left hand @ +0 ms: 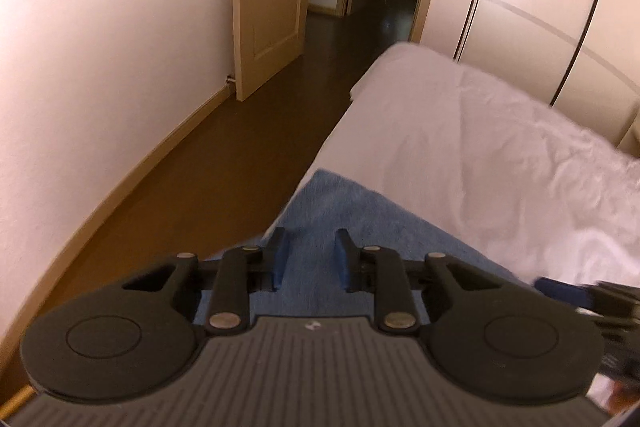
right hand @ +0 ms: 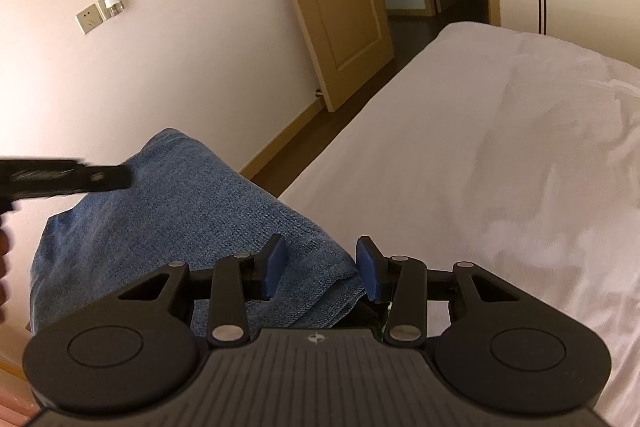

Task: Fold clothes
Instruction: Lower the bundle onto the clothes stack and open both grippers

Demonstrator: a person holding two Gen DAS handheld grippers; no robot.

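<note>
Right wrist view: folded denim jeans (right hand: 180, 227) are straddled by parted right tongs (right hand: 320, 267); left tongs (left hand: 308, 259) narrowed, empty above it. An edge must be gripped next.

Jeans (right hand: 192, 211) on bed (right hand: 460, 155) (left edge).

The light is warm and soft, a little dim. The white bed (left hand: 460, 155) is the brightest surface, almost washed out; the hallway behind the door (left hand: 268, 7) is dark. Fisheye bends the walls beside the door. The left gripper (right hand: 68, 179) is motion-blurred.
</note>
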